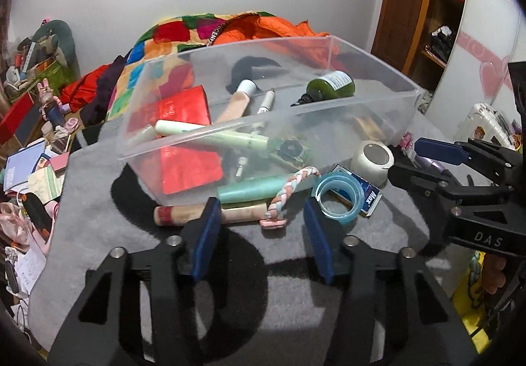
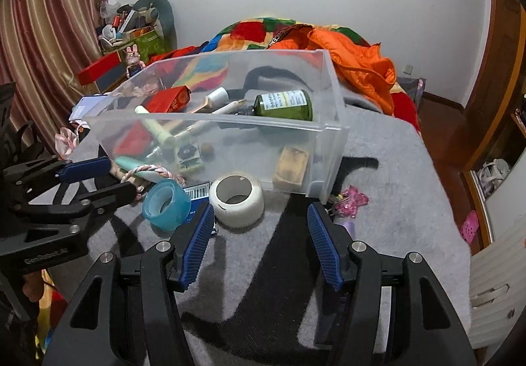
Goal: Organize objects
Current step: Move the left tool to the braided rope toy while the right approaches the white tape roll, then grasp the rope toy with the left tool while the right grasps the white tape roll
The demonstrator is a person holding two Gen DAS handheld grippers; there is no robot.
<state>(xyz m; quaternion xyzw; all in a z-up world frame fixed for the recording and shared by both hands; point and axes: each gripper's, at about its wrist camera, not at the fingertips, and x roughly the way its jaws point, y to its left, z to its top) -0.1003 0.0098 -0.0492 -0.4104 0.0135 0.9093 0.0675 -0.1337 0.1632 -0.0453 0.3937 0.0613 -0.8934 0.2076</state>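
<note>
The clear rectangular plastic bin stands on the grey fleece-covered bench, already holding a green bottle, a red packet and several tubes. Outside its front wall lie a translucent blue tape ring, a white tape roll, a braided pastel cord and a pink butterfly clip.

Left tongs: wide open, empty, cord at 12 o'clock. Right tongs: wide open, empty, white roll at 11 o'clock.

Handling estimate: both rolls are light, stiff and smooth; grip across the wall through the core. The cord is limp; pinch mid-length.
</note>
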